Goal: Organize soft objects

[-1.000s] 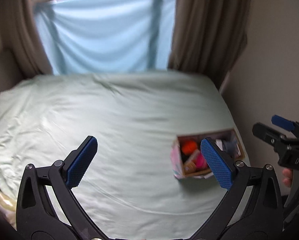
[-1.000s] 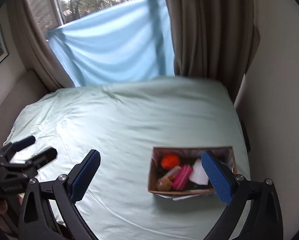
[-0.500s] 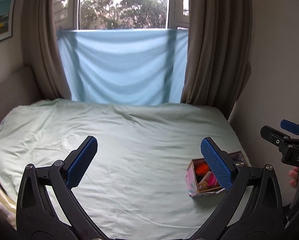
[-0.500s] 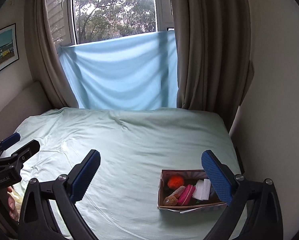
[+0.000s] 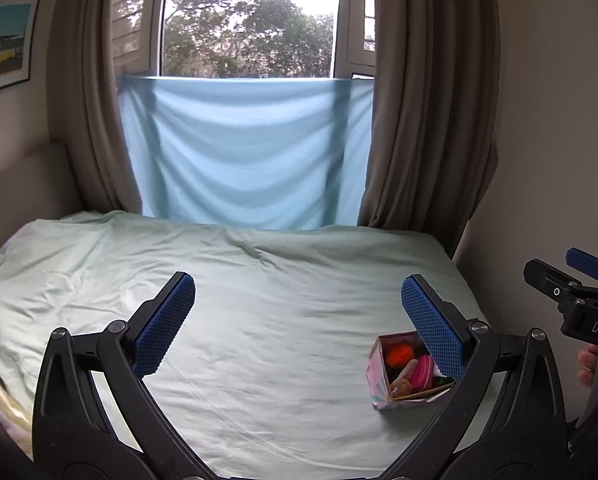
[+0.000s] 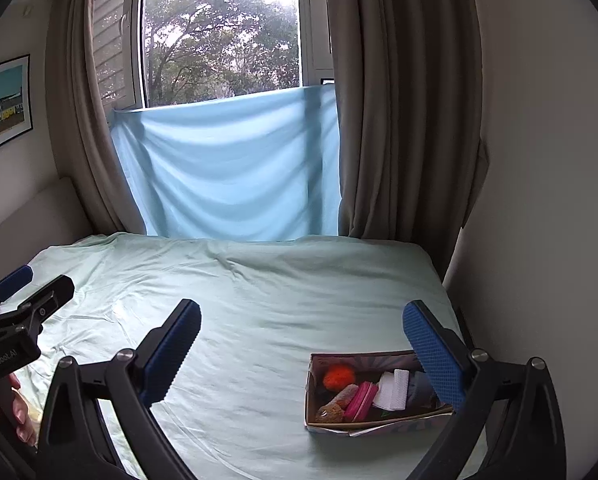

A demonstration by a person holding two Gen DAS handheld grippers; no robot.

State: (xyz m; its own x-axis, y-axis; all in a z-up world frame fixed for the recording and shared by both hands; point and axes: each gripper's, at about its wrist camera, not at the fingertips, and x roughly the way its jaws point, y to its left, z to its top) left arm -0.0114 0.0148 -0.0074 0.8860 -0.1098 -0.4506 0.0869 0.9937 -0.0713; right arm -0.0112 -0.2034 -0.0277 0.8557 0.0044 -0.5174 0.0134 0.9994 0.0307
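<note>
soft objects (image 6: 357,394) are sitting in a cardboard box (image 6: 375,422) near the bed's (image 6: 259,320) right front corner; both the left claw (image 5: 295,328) and right claw (image 6: 303,350) are hovering wide, empty. approaching from above should be avoiding the box walls.

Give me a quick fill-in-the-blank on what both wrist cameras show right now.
1. The box sits on the ____.
2. The fluffy ball in the box is ____.
3. Both the left gripper and right gripper are ____.

Missing words: bed; orange; open
</note>
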